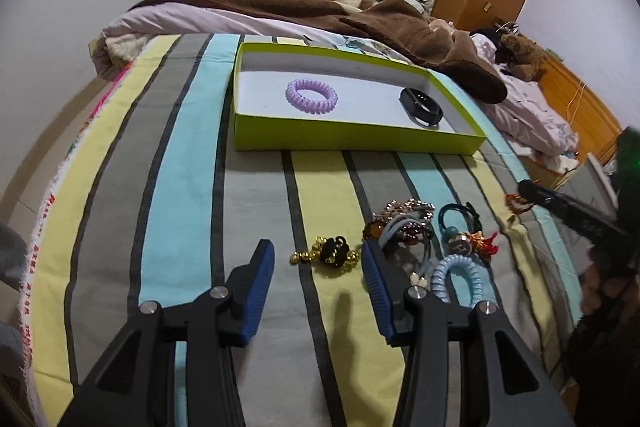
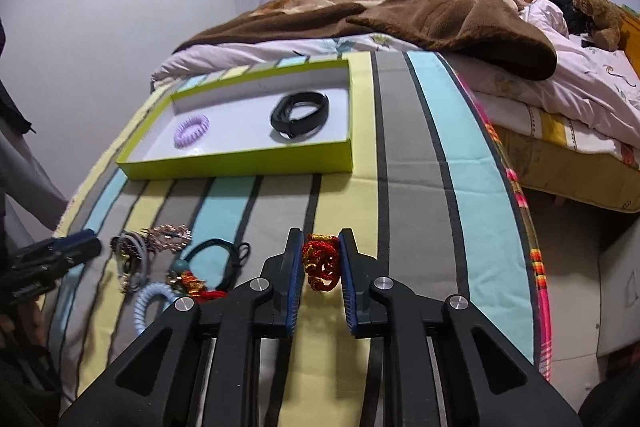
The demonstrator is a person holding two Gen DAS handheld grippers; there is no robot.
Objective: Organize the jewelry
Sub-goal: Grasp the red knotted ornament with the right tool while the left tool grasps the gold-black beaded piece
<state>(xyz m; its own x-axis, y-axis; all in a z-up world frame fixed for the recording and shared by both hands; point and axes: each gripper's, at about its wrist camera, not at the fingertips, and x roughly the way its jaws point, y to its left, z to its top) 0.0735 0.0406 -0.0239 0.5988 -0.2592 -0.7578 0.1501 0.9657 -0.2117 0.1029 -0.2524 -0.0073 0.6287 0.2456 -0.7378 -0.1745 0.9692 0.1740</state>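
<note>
Nearest the cameras, the right gripper [image 2: 320,259] is closed on a red braided bracelet [image 2: 321,263], held short of the green tray [image 2: 240,163], while the left gripper [image 1: 318,267] stands wide and empty with a black-and-gold hair tie [image 1: 334,254] lying between its fingertips on the striped bed cover [image 1: 180,187]. Just beside that tie sits the unsorted pile [image 1: 436,239] of bracelets and coil ties, all on the near side of the tray. Farther off, inside the tray, only a purple coil tie [image 1: 311,95] and a black band [image 1: 422,106] lie sorted, so I judge the job is early, with most pieces left
</note>
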